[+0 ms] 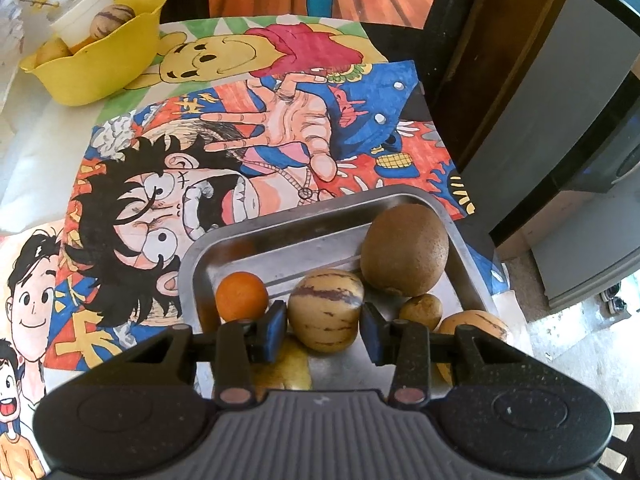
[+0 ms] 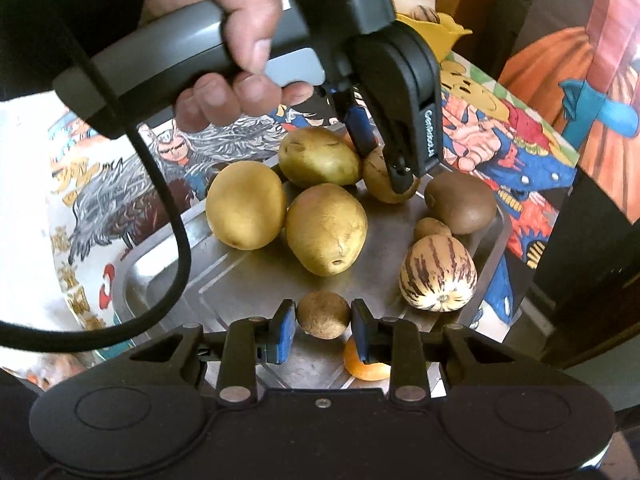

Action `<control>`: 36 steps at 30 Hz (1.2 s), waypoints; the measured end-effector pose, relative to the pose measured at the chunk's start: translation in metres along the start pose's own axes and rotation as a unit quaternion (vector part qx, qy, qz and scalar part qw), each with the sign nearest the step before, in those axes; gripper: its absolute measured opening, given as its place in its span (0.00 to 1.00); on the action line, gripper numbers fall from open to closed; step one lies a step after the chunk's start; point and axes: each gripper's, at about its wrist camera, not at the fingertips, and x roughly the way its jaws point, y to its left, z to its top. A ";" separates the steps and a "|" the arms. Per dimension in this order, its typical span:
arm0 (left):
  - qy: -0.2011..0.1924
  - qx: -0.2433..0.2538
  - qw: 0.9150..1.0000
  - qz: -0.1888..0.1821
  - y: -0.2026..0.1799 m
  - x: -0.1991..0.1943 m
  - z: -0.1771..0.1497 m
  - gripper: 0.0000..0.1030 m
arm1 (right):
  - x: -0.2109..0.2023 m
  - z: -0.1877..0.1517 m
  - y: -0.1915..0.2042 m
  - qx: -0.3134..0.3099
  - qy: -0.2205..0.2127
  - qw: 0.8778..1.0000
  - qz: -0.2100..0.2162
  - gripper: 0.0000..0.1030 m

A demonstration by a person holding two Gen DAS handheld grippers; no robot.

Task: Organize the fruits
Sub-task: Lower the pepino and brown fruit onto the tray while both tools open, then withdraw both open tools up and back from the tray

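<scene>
While both grippers work over the metal tray (image 2: 168, 280), each has a fruit between its pads. The left gripper (image 1: 325, 328) closes on a striped pepino melon (image 1: 326, 310) in the tray's middle, beside an orange (image 1: 241, 296) and a large kiwi (image 1: 404, 250). The right gripper (image 2: 323, 330) clamps a small brown kiwi (image 2: 323, 315) at the tray's near edge, a second striped melon (image 2: 438, 274) just beside it. Potatoes (image 2: 326, 228) crowd the tray's centre. A yellow bowl (image 1: 100, 56), well beyond the tray, already holds produce. This looks like the pick-up step; next, each fruit likely needs lifting clear and carrying toward that bowl.
</scene>
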 end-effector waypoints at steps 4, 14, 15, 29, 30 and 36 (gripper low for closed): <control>-0.007 -0.004 1.000 0.004 -0.002 -0.004 -0.002 0.43 | -0.001 -0.004 0.003 -0.014 -0.006 1.000 -0.014 0.32; -0.028 -0.026 0.999 0.003 -0.004 -0.017 -0.008 0.59 | -0.013 -0.014 -0.005 0.024 -0.023 0.999 -0.021 0.35; -0.031 -0.029 0.999 0.003 -0.005 -0.019 -0.009 0.59 | -0.014 -0.015 -0.006 0.029 -0.025 0.999 -0.021 0.36; -0.081 -0.059 0.995 0.008 -0.007 -0.064 -0.036 0.75 | -0.044 -0.027 -0.027 0.102 -0.063 0.992 -0.038 0.47; -0.083 -0.063 0.995 0.009 -0.007 -0.068 -0.039 0.75 | -0.047 -0.027 -0.028 0.106 -0.065 0.991 -0.039 0.47; -0.095 -0.084 0.992 0.019 -0.005 -0.089 -0.058 0.79 | -0.061 -0.027 -0.027 0.123 -0.075 0.988 -0.045 0.51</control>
